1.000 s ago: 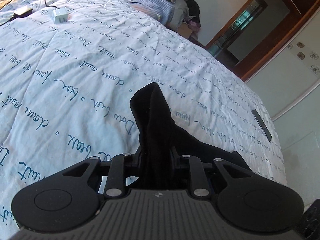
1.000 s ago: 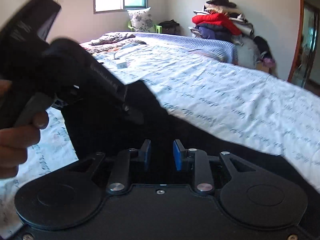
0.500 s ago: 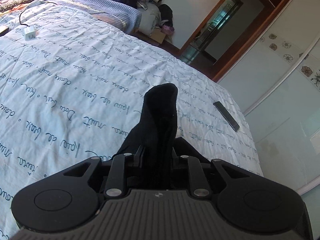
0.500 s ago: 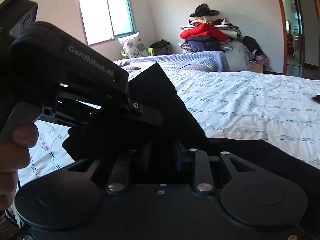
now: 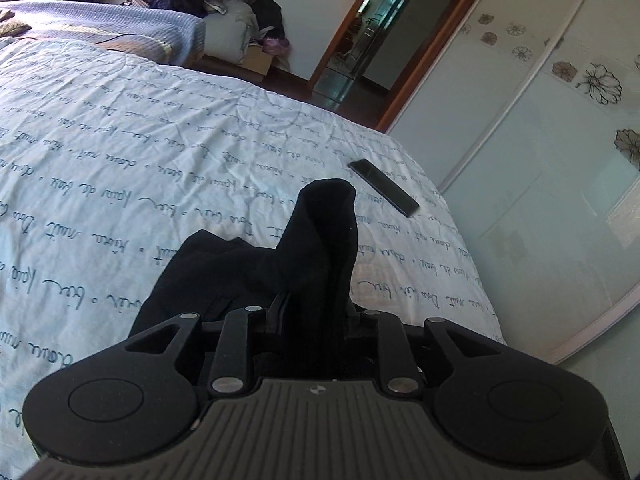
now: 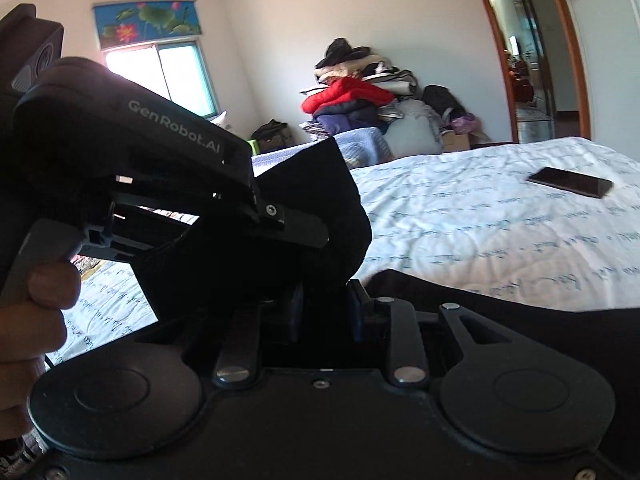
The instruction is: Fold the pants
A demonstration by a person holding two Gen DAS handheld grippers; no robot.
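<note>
I am looking along the left gripper (image 5: 314,312) and its jaws are pinching a bunched fold of the black pants (image 5: 320,240). The cloth is rising straight up between the two fingers toward 12 o'clock, its rounded top standing above the bed (image 5: 120,160), while more of the fabric is spilling out to about 10 o'clock and resting on the script-printed sheet. A dark phone (image 5: 383,187) is lying flat on the sheet at roughly 1 o'clock from the fold, apart from the pants.

Through the right wrist camera, the right gripper (image 6: 324,312) is also clamping the pants (image 6: 320,208): the fabric is passing down between the blue pads (image 6: 354,312), and the jaws are pressed onto it with only the cloth between them. From there the pants are standing up toward 12 o'clock and trailing off low toward 3 o'clock across the bed (image 6: 480,232). The left gripper (image 6: 296,226) is sitting at about 10 o'clock in this view, close against the same raised cloth, with the left hand (image 6: 32,312) wrapped on its handle at 9 o'clock. I am unsure exactly where its fingertips meet the fabric here, since black is blending into black. The phone (image 6: 570,182) is lying at 2 o'clock on the sheet.
</note>
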